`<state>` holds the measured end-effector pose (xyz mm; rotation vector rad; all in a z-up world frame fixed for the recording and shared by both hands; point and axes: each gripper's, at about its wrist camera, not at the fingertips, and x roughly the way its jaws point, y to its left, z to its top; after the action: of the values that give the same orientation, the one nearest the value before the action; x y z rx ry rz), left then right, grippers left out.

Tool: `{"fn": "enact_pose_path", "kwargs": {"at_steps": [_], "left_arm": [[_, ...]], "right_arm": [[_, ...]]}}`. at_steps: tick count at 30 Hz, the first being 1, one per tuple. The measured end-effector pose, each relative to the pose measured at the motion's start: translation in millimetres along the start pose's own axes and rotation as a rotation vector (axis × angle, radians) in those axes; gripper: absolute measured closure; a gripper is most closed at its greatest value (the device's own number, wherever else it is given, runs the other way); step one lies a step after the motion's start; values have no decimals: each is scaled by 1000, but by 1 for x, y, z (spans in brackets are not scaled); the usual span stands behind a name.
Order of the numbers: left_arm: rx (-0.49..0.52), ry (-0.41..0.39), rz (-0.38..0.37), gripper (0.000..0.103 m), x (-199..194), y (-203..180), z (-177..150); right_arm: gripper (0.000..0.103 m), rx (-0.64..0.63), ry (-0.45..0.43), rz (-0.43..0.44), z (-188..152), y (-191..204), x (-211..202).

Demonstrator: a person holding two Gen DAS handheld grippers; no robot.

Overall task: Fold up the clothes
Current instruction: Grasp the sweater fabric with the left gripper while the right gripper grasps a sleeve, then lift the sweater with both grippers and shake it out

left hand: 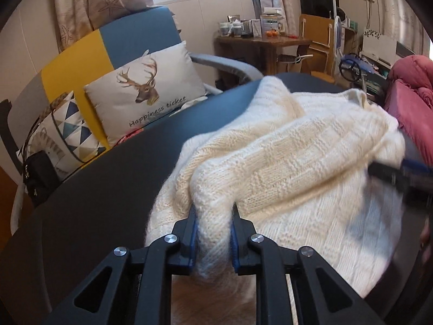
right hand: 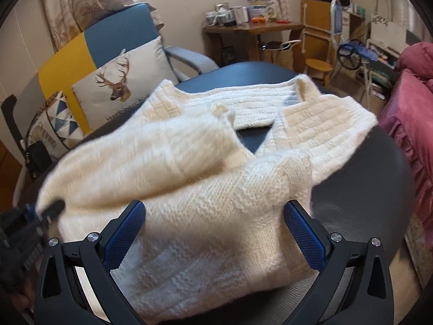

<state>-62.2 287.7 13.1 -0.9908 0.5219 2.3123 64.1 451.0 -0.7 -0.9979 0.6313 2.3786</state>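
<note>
A cream knitted sweater (left hand: 297, 162) lies bunched on a dark round table (left hand: 94, 189). My left gripper (left hand: 213, 211) is shut on a raised fold of its near left edge, with knit pinched between the blue pads. In the right wrist view the sweater (right hand: 189, 176) spreads across the table (right hand: 365, 189), its V-neck toward the far side. My right gripper (right hand: 215, 208) stands open just above the sweater's near part, with nothing pressed between its fingers. The left gripper (right hand: 48, 211) shows blurred at the left edge, and the right gripper (left hand: 392, 173) at the right of the left wrist view.
Behind the table is a blue and yellow sofa with a deer cushion (left hand: 146, 92) and a triangle-patterned cushion (left hand: 65, 135). A black bag (left hand: 38, 173) sits at the left. A wooden side table (left hand: 259, 43) holds jars. Pink bedding (left hand: 411, 103) borders the right.
</note>
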Motion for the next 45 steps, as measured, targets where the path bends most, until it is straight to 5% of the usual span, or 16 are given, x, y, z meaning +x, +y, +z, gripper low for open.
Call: {"fn": "enact_pose_path", "kwargs": {"at_steps": [4, 7, 10, 14, 20, 36, 45], "left_arm": [[-44, 0, 10, 85, -12, 16, -18], [-53, 33, 17, 85, -14, 25, -40], [-63, 77, 15, 84, -17, 31, -71], [-60, 79, 48, 84, -34, 37, -105], [-172, 72, 60, 84, -70, 75, -131], [-441, -88, 82, 84, -179, 165, -172], [-578, -291, 154, 89, -271, 225, -181]], "right_arm": [[0, -32, -30, 80, 11, 14, -2], [3, -80, 102, 96, 9, 34, 25], [14, -161, 187, 106, -9, 55, 47], [61, -314, 131, 167, -33, 90, 37], [77, -324, 142, 272, -48, 130, 16], [89, -390, 54, 688, -56, 259, -93], [92, -438, -10, 899, -47, 321, -159]]}}
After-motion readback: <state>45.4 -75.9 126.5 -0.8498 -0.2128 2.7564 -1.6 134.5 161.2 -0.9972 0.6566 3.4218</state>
